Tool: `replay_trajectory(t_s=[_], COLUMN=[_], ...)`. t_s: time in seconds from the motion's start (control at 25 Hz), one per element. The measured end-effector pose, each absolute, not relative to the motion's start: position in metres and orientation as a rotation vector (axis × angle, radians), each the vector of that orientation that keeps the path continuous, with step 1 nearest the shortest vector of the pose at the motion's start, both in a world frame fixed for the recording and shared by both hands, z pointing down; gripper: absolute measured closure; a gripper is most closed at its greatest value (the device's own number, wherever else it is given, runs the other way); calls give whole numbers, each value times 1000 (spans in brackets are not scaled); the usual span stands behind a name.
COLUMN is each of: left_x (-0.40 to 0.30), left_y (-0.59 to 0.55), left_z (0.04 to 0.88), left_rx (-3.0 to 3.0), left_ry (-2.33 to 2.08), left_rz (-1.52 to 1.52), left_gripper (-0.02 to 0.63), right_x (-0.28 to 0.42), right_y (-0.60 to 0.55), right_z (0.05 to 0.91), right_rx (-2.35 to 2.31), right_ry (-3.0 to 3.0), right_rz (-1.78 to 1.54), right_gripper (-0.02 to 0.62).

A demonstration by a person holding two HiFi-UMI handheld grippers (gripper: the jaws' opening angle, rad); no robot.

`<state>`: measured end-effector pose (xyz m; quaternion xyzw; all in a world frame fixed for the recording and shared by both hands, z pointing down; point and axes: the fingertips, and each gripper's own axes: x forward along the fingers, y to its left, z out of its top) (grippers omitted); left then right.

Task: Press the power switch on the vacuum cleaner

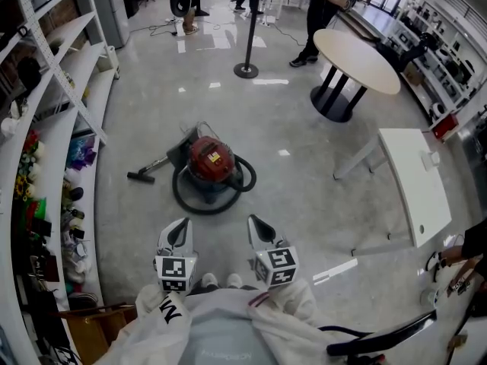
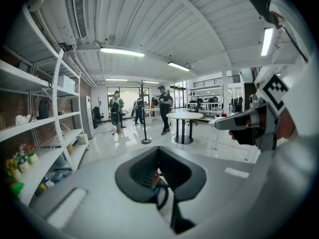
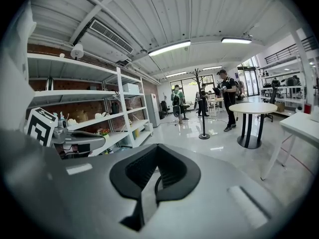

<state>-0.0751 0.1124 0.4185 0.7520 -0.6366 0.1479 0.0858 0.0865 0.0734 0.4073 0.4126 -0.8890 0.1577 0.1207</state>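
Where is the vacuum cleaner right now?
In the head view, the vacuum cleaner sits on the floor, ahead of the left claw and right claw, right of the shelves.

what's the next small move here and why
Probably step toward the vacuum cleaner, lowering the right gripper: it and the left gripper hang near the body, jaws together and empty, while the cleaner sits on the floor ahead, untouched.

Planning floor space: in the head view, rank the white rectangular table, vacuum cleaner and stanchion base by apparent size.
White rectangular table
vacuum cleaner, nearly alike counting its hose
stanchion base, smallest but farthest away
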Motion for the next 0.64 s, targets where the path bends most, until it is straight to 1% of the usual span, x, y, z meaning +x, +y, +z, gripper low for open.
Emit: replay_trajectory(t_s=[0.64], left_x=[-79], left_y=[109], left_z=[419], left_rx=[2234], left_ry=[-1898], left_rz=[448], left_gripper=[606], right_x=[78], right_y=[72], right_z=[409], right_rx=[1175], right_ry=[-2601], right_rz=[467], right_gripper=[597])
